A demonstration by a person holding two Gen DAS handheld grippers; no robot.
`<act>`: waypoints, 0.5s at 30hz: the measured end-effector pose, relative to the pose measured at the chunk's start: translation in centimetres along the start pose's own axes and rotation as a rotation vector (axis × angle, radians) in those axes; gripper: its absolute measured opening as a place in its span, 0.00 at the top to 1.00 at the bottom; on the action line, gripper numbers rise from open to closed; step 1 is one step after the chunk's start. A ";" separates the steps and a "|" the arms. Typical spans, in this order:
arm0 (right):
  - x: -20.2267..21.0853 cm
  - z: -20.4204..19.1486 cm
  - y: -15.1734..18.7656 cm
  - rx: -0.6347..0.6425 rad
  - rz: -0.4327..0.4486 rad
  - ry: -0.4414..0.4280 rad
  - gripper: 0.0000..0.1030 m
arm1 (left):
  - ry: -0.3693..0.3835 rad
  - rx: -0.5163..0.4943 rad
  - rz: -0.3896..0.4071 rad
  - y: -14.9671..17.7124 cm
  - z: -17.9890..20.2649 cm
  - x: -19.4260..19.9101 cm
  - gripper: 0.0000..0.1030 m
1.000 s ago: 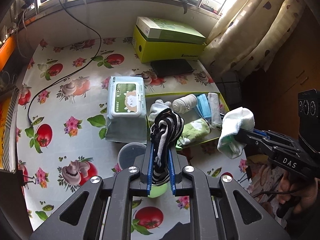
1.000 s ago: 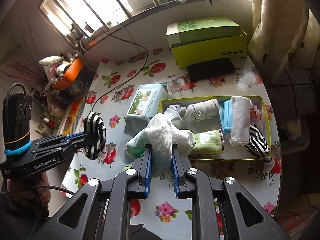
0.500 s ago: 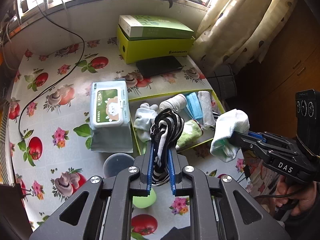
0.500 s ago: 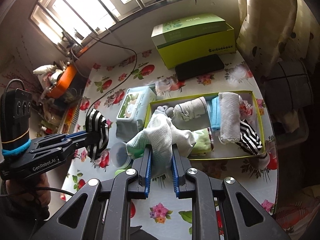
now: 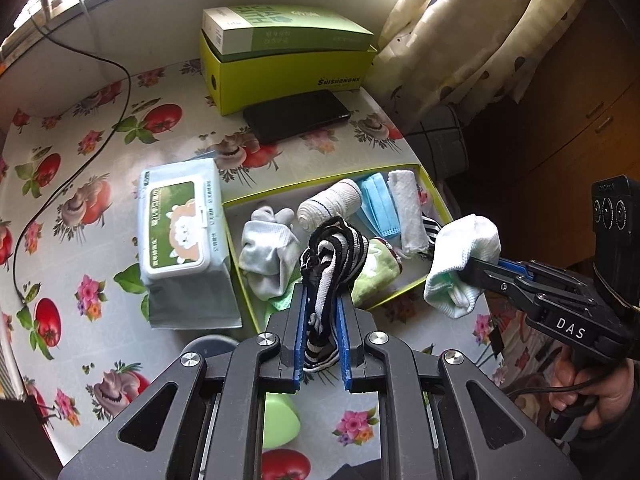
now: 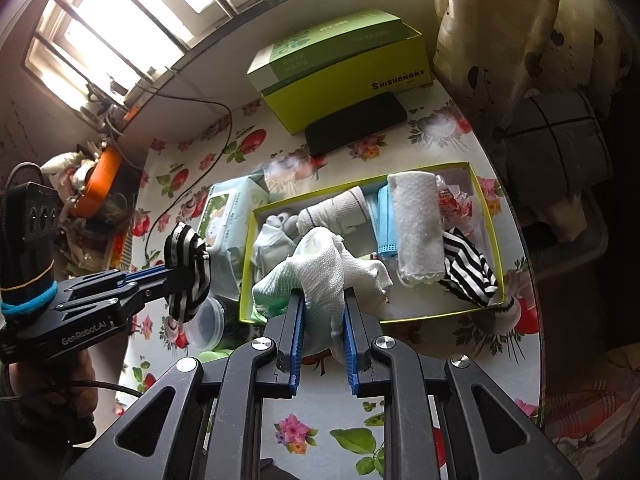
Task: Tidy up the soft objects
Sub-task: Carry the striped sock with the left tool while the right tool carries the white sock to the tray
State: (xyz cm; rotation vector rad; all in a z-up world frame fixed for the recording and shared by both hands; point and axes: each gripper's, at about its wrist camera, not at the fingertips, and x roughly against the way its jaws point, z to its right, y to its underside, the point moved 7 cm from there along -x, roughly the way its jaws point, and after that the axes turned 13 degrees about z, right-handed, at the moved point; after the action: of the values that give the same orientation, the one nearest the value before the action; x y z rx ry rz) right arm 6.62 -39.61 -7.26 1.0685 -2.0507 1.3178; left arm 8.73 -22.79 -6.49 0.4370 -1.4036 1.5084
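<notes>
My left gripper (image 5: 322, 304) is shut on a black-and-white striped sock (image 5: 334, 252), hanging over the near left part of a shallow yellow-green box (image 5: 436, 200). My right gripper (image 6: 323, 304) is shut on a white sock with a green toe (image 6: 324, 264), above the box's near edge (image 6: 486, 216). Inside the box lie grey socks (image 5: 264, 248), a rolled bandage (image 5: 330, 204), blue masks (image 5: 378, 208), a rolled white towel (image 6: 416, 224), a green cloth (image 5: 378, 272) and another striped sock (image 6: 468, 268). Each gripper shows in the other's view: the right gripper (image 5: 476, 268), the left gripper (image 6: 176, 276).
A wet-wipes pack (image 5: 180, 232) lies left of the box. Behind stand a tall yellow-green carton (image 5: 288, 64) and a black phone (image 5: 296, 114). A black cable (image 5: 100, 136) crosses the flowered tablecloth. A round plastic tub (image 6: 206, 322) sits near the box's front left corner. A curtain (image 5: 480, 32) hangs at the table's right edge.
Both grippers have come nearer to the box and sunk a little, each still holding its sock. The box now looks larger in both views.
</notes>
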 end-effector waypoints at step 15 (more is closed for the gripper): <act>-4.5 1.7 -1.3 -0.015 -0.050 0.036 0.84 | 0.033 -0.011 -0.082 -1.5 0.3 -5.9 0.86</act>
State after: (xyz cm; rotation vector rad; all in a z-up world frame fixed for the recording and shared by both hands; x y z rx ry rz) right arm 10.37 -39.84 -10.57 1.0743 -1.9920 1.2854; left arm 12.49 -25.70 -10.33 0.4563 -1.3518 1.4348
